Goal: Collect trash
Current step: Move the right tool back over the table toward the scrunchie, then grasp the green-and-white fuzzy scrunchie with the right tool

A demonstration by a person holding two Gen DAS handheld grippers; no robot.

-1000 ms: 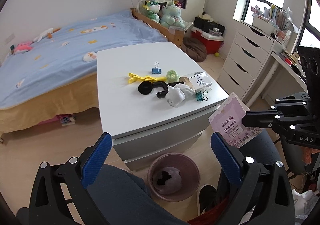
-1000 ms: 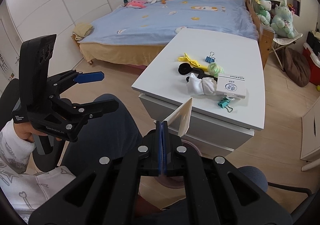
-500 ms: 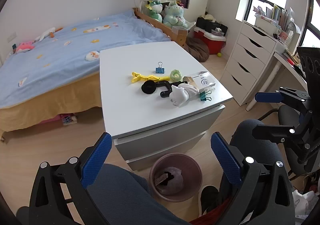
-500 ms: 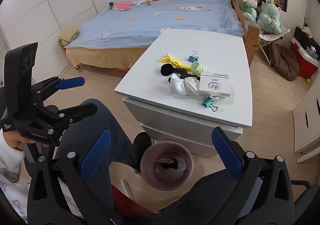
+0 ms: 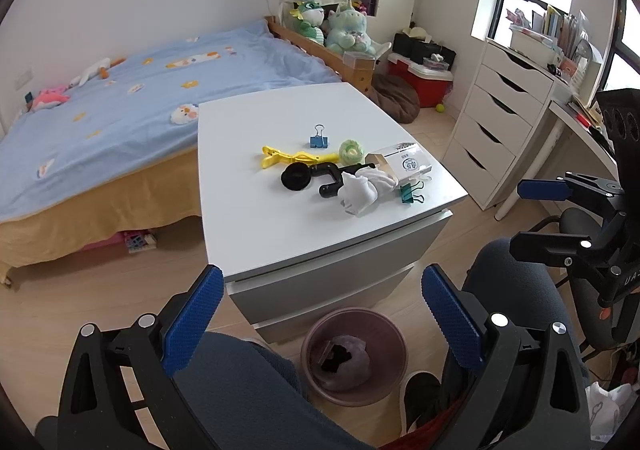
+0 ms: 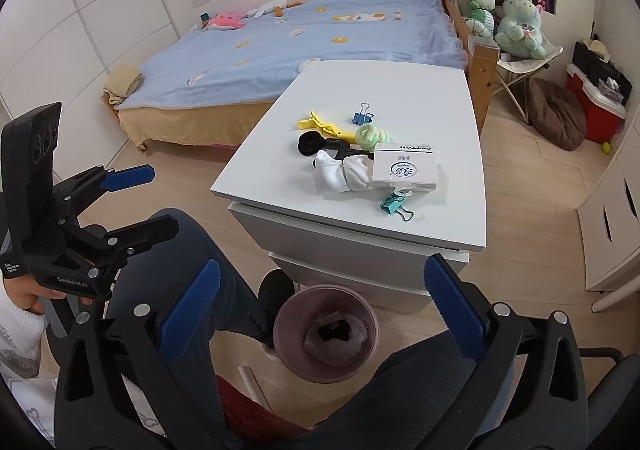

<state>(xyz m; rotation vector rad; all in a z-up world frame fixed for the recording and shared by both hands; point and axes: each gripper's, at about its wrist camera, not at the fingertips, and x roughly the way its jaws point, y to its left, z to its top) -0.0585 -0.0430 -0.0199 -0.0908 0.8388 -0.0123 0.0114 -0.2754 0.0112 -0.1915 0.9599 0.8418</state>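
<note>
The trash bin (image 5: 353,356) stands on the floor at the foot of the white cabinet (image 5: 248,218), between the person's knees, with crumpled stuff and a card lying inside it. On the cabinet top sits a cluster: white crumpled tissue (image 5: 362,188) touching a white box (image 5: 404,166), a black tool (image 5: 316,178), a yellow clip (image 5: 288,159), a green roll (image 5: 351,151), a blue binder clip (image 5: 319,139) and a teal binder clip (image 5: 411,193) nearest the front edge.

The left gripper (image 5: 320,314) is spread wide with nothing between its blue pads; the right gripper (image 6: 324,302) is likewise spread and empty, hanging right over the bin (image 6: 326,334).

The left wrist view alone takes in the drawer unit (image 5: 492,130) under the window and the right gripper (image 5: 548,218) from the side. The right wrist view alone shows the wardrobe doors beside the bed (image 6: 304,46), the box's printed top (image 6: 404,168), and the left gripper (image 6: 132,202) with the hand (image 6: 34,292) gripping its handle.
</note>
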